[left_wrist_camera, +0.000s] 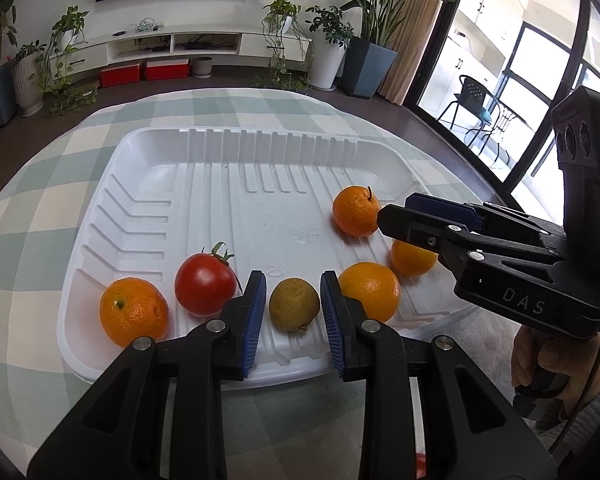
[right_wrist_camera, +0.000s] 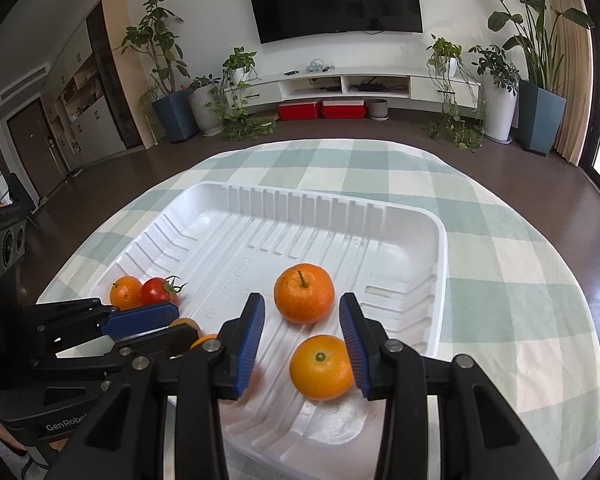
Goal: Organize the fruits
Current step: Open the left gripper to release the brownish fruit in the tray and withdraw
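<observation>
A white ribbed tray [left_wrist_camera: 220,184] lies on a checked tablecloth and holds several fruits. My left gripper [left_wrist_camera: 294,308] is open, its blue pads on either side of a small green-yellow citrus [left_wrist_camera: 294,304] with a gap each side. A tomato [left_wrist_camera: 204,284] and an orange [left_wrist_camera: 134,312] lie to its left, another orange [left_wrist_camera: 370,296] to its right. My right gripper [right_wrist_camera: 304,336] is open over the tray [right_wrist_camera: 420,224], above a smooth orange [right_wrist_camera: 320,366], with a stemmed orange [right_wrist_camera: 304,292] beyond. It also shows in the left view [left_wrist_camera: 396,214].
The round table's checked cloth [right_wrist_camera: 480,280] extends around the tray. Each gripper reaches in from the other's side: the left gripper [right_wrist_camera: 148,320] is close to the right one. Potted plants and a TV unit stand far behind.
</observation>
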The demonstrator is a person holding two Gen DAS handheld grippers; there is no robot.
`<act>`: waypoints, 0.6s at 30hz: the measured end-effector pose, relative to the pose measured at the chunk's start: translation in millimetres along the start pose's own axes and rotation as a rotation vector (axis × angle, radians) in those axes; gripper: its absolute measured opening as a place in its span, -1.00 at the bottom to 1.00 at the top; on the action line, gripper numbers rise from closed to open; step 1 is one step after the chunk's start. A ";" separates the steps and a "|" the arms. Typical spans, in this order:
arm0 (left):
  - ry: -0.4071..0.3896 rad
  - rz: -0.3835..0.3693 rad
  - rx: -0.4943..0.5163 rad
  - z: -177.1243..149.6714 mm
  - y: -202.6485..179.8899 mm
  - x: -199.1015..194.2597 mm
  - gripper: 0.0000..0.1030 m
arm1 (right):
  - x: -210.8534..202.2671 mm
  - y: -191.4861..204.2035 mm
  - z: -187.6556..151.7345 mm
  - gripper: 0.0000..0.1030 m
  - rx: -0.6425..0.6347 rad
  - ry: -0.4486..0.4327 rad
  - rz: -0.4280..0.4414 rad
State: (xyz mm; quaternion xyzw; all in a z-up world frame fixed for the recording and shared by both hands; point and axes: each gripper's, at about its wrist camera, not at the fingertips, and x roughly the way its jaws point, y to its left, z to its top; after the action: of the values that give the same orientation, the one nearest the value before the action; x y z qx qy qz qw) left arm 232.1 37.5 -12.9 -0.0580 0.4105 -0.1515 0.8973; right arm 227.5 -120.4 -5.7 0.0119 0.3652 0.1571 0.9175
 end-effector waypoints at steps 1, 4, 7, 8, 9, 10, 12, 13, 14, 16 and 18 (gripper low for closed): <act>-0.003 -0.002 -0.001 0.5 0.5 -0.9 -0.48 | -1.2 0.4 0.0 -0.18 0.000 -0.002 0.001; -0.012 -0.003 0.002 1.4 0.2 -3.9 -0.48 | -5.3 1.4 0.0 -0.17 0.000 -0.011 0.003; -0.021 0.003 0.011 1.3 -1.2 -8.0 -0.47 | -10.5 3.3 0.0 -0.17 -0.001 -0.021 0.005; -0.025 0.005 0.015 0.5 -1.8 -10.3 -0.47 | -12.6 3.9 -0.2 -0.17 -0.001 -0.024 0.005; -0.029 0.008 0.019 -0.3 -2.6 -12.9 -0.47 | -14.9 4.5 -0.7 -0.17 -0.002 -0.028 0.005; -0.033 0.009 0.022 -1.2 -3.1 -15.4 -0.47 | -17.2 5.3 -1.4 -0.17 -0.003 -0.031 0.005; -0.039 0.009 0.024 -2.8 -3.8 -20.3 -0.47 | -21.7 6.5 -2.9 -0.16 -0.005 -0.038 0.005; -0.042 0.007 0.024 -3.9 -3.9 -23.1 -0.47 | -24.1 7.6 -3.6 -0.16 -0.007 -0.041 0.004; -0.046 0.007 0.022 -4.9 -3.6 -25.8 -0.47 | -26.6 9.0 -4.4 -0.16 -0.011 -0.045 0.003; -0.049 0.009 0.021 -7.1 -3.2 -30.2 -0.47 | -32.5 12.8 -6.2 -0.16 -0.018 -0.055 0.002; -0.053 0.011 0.020 -9.8 -3.4 -34.9 -0.46 | -37.8 16.8 -7.6 -0.16 -0.029 -0.065 0.000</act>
State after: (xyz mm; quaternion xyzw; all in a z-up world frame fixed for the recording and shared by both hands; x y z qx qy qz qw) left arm 202.4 45.7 6.5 -0.0506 0.3855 -0.1493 0.9091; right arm 191.9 -116.3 16.2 0.0039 0.3330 0.1619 0.9289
